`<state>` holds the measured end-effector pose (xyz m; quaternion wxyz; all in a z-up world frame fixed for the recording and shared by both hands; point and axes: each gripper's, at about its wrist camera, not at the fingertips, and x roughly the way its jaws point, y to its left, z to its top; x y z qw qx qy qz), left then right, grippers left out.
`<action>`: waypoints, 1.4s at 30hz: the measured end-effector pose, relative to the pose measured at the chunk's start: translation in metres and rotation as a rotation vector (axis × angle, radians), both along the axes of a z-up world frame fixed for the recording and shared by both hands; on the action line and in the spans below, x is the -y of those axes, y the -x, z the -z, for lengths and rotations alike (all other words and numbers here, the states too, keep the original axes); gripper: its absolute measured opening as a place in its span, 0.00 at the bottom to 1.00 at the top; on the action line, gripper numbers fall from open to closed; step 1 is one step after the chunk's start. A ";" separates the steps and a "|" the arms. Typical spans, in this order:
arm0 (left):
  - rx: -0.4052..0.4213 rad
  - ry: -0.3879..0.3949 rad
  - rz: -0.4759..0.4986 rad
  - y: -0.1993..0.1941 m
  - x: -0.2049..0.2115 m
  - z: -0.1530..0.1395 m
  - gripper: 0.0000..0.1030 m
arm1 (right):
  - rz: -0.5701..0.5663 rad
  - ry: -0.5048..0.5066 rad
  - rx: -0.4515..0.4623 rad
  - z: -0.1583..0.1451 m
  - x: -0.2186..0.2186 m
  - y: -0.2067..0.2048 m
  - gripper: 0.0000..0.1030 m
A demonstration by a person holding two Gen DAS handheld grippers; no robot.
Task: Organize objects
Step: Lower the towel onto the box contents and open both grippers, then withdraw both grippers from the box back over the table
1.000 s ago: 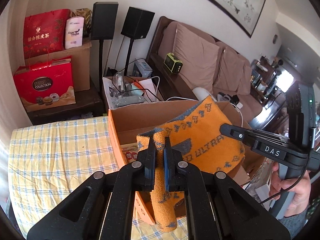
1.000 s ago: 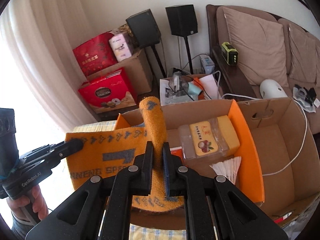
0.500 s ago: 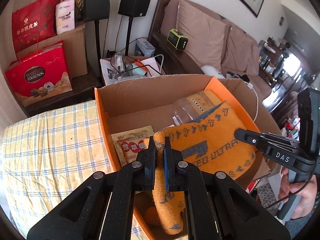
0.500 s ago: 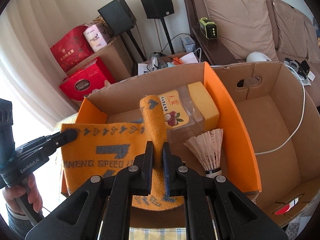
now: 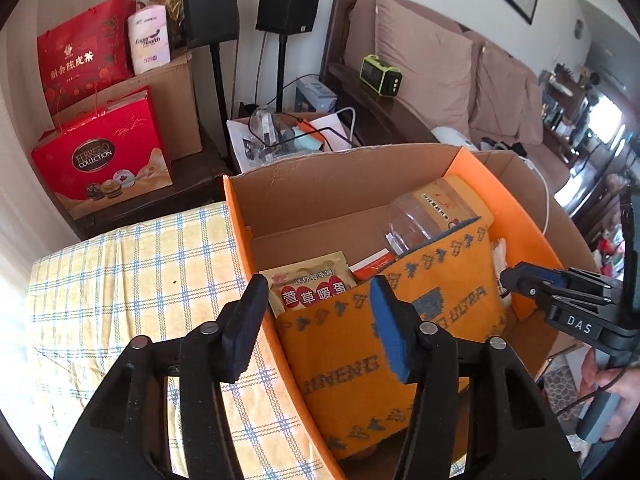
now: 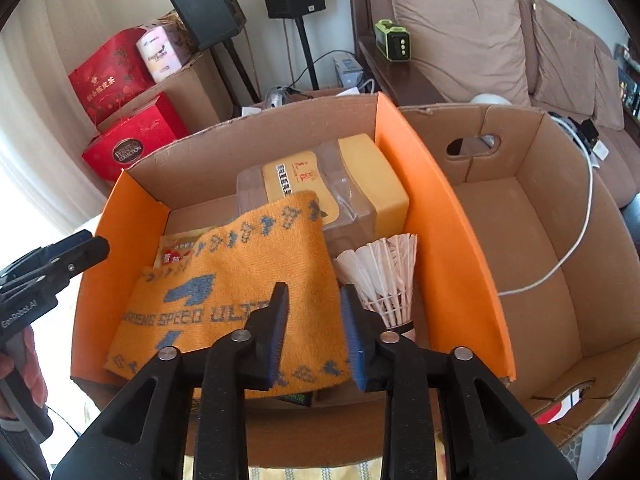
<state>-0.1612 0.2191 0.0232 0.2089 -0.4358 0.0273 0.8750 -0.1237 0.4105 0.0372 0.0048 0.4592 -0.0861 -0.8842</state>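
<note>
An orange towel (image 6: 240, 280) with blue lettering lies inside the orange-sided cardboard box (image 6: 436, 216); it also shows in the left wrist view (image 5: 360, 360). My left gripper (image 5: 318, 320) is open above the box's left wall (image 5: 260, 292), empty. My right gripper (image 6: 314, 316) is open just above the towel's near edge, empty. In the box are a clear jar with a yellow label (image 6: 320, 184), a white shuttlecock (image 6: 384, 276) and a printed packet (image 5: 308, 284). The towel partly covers them.
A larger open cardboard box (image 6: 540, 208) with a white cable stands right of the orange one. A yellow checked cloth (image 5: 132, 280) covers the table to the left. Red gift boxes (image 5: 100, 152), speakers on stands (image 5: 288, 0) and a sofa (image 5: 420, 68) lie behind.
Both grippers were shut on the towel and lowered it into the box. Now both have opened and the towel lies in the box.
</note>
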 end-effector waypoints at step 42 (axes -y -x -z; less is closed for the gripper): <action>-0.015 -0.026 -0.287 -0.129 0.135 0.025 1.00 | -0.126 -0.117 -0.228 -0.014 0.135 -0.107 1.00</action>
